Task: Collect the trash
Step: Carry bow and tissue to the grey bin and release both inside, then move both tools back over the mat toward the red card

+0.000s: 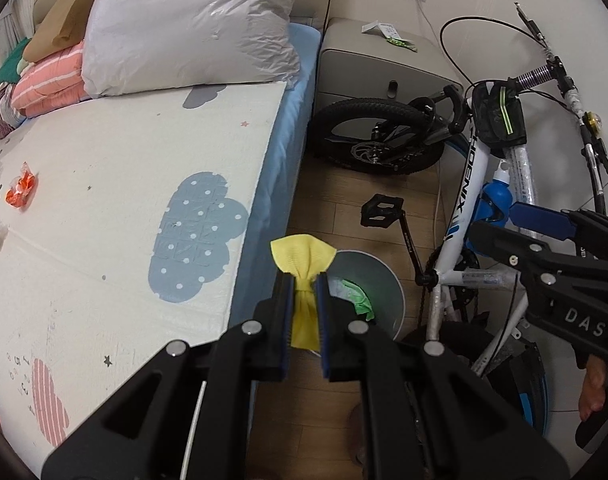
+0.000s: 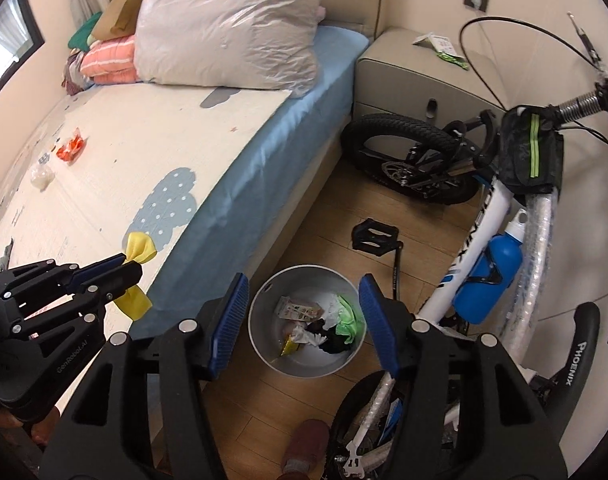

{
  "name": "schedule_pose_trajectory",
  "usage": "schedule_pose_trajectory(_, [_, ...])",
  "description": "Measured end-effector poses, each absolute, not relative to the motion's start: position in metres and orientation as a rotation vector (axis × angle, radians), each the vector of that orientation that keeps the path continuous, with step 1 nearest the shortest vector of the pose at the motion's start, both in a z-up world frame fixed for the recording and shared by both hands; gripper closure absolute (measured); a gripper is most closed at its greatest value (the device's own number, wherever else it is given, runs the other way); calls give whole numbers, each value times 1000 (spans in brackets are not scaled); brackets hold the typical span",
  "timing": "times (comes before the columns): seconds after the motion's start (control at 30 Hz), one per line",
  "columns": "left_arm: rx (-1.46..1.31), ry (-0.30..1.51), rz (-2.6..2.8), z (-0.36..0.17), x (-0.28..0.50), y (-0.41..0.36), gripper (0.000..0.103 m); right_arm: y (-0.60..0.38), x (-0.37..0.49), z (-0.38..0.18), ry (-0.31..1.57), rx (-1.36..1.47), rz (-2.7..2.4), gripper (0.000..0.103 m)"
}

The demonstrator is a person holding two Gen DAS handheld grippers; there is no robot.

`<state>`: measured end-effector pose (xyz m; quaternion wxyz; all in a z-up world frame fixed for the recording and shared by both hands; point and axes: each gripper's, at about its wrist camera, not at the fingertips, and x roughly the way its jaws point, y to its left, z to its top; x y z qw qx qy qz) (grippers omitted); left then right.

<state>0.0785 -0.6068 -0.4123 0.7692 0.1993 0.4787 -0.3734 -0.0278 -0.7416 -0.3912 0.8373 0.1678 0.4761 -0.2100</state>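
Only the right wrist view looks into the grey bin (image 2: 304,354) at 6 o'clock, showing wrappers and crumpled scraps, with the right tool (image 2: 304,322) gaping empty above it. The left tool (image 1: 304,312) pinches a crumpled yellow cloth (image 1: 302,260) at the bed's (image 1: 264,184) edge, just beside the bin rim at 5 o'clock.

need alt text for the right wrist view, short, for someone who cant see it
The right tool hangs open above a grey trash bin that holds wrappers and scraps on a wooden floor. At left, the left tool pinches a yellow cloth by the bed; a white bicycle leans at right.
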Motion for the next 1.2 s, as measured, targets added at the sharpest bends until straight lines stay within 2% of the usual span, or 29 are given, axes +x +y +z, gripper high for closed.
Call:
schedule_pose_trajectory(0.2, [452, 994, -890, -411, 65, -640, 91, -763, -48, -387, 1004, 353, -518, 47])
schedule_pose_trajectory(0.27, [453, 987, -921, -411, 61, -651, 88, -771, -54, -386, 1003, 357, -536, 47])
schedule_pose_trajectory(0.3, [448, 996, -939, -411, 60, -656, 83, -774, -56, -385, 1002, 358, -543, 47])
schedule_pose_trajectory(0.33, [442, 1004, -947, -412, 60, -660, 63, -776, -59, -384, 1001, 358, -547, 47])
schedule_pose_trajectory(0.37, [433, 1000, -947, -411, 59, -662, 51, -778, -61, -384, 1001, 358, -550, 47])
schedule_pose_trajectory(0.4, [422, 984, -949, -409, 57, -662, 36, -779, -62, -384, 1001, 356, -553, 47])
schedule_pose_trajectory(0.43, [417, 968, -953, -407, 55, -662, 33, -780, -64, -383, 1002, 353, -556, 47])
schedule_pose_trajectory(0.63, [427, 986, -930, -407, 55, -653, 33, -775, -63, -378, 1007, 338, -551, 47])
schedule_pose_trajectory(0.8, [401, 1004, -863, -402, 69, -615, 33, -749, -42, -372, 1009, 309, -494, 47])
schedule_pose_trajectory(1.0, [342, 1012, -709, -391, 101, -535, 33, -684, 7, -362, 1005, 251, -366, 47])
schedule_pose_trajectory(1.2, [244, 1008, -489, -374, 144, -416, 33, -583, 72, -353, 1004, 161, -180, 47])
